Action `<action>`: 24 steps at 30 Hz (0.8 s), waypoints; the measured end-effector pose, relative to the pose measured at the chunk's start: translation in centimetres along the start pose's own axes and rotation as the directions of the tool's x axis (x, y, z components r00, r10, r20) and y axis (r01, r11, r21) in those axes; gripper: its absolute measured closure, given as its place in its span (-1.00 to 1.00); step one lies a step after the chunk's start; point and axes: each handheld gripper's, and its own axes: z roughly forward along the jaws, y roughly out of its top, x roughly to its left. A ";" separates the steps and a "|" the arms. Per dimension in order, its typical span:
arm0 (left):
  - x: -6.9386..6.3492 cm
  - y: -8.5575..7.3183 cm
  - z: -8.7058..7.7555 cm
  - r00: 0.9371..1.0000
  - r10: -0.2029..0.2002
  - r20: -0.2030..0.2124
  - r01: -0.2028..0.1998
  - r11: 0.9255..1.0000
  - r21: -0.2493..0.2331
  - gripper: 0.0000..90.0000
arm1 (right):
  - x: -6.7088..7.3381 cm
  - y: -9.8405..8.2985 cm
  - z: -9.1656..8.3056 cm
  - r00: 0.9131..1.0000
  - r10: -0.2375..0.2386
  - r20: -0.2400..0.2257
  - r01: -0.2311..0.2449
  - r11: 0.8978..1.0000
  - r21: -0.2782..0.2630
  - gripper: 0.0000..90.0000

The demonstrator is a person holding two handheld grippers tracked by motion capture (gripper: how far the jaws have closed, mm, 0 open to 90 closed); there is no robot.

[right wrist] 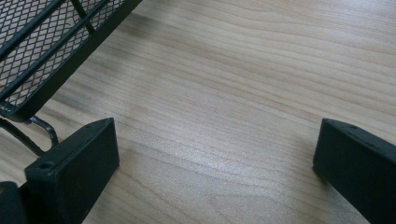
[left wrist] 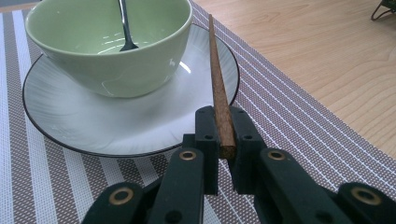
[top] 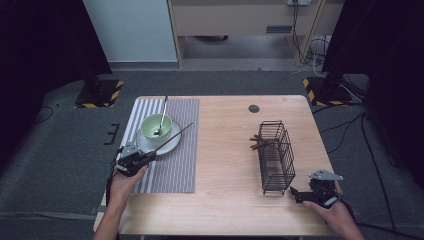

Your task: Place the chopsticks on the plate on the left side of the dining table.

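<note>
My left gripper (top: 150,157) (left wrist: 223,133) is shut on the thick end of a brown wooden chopstick (top: 172,138) (left wrist: 218,79). The chopstick slants up to the right over the rim of a white plate (top: 172,144) (left wrist: 93,126). On that plate stands a pale green bowl (top: 156,125) (left wrist: 109,42) with a metal spoon (top: 163,112) (left wrist: 125,28) leaning in it. My right gripper (top: 296,194) (right wrist: 217,158) rests open near the table's front right corner, with bare wood between its jaws. Just left of it lies a black wire basket (top: 275,155) (right wrist: 51,51) on its side.
A striped grey placemat (top: 175,160) (left wrist: 289,126) lies under the plate on the wooden table (top: 225,150). Brown sticks (top: 260,143) poke out of the basket's left side. A dark round cap (top: 254,108) sits in the table near its far edge.
</note>
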 end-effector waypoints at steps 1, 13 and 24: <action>0.1 0.0 0.0 1.000 -0.002 0.001 0.002 1.000 0.001 0.85 | 0.0 0.0 0.0 1.000 0.000 0.000 0.000 1.000 0.000 -0.99; 0.7 -0.5 -0.2 1.000 -0.016 0.010 0.016 1.000 0.003 0.85 | 0.0 0.0 0.0 1.000 0.000 0.000 0.000 1.000 0.000 -0.99; 1.8 -1.4 -0.2 0.999 -0.027 0.022 0.026 0.999 0.036 0.85 | 0.0 0.0 0.0 1.000 0.000 0.000 0.000 1.000 0.000 -0.99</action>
